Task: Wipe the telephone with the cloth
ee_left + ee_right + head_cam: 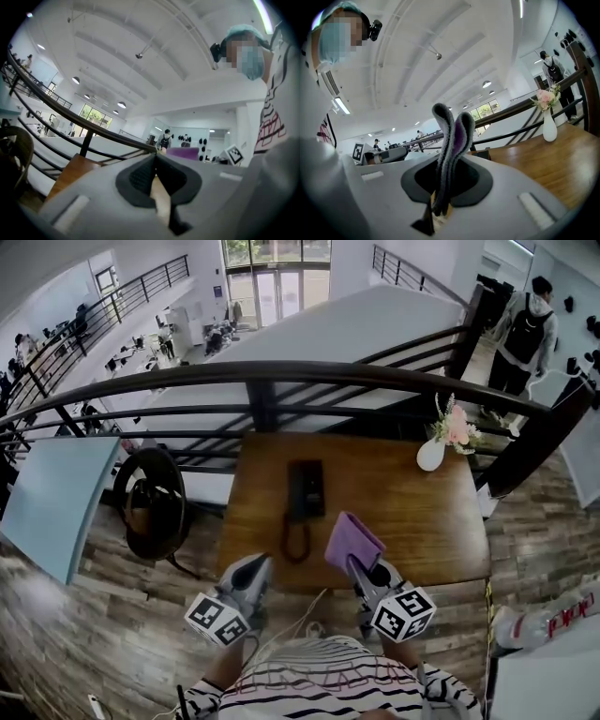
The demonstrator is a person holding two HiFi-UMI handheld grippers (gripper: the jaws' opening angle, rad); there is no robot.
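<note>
Nearest: both grippers held low at the front edge of the wooden bench.

Left gripper: jaws pressed together, nothing between them (its own view shows the dark pads meeting).

Right gripper: jaws clenched on a folded purple cloth. The cloth stands up past the tips, over the bench front and apart from the telephone.

Telephone: black, lying flat on the bench, left of centre. Its coiled cord loops toward the front edge, between the two grippers.

Far right corner: white vase with pink flowers.

Beyond the bench: dark railing. A round chair stands on the floor to the left.
</note>
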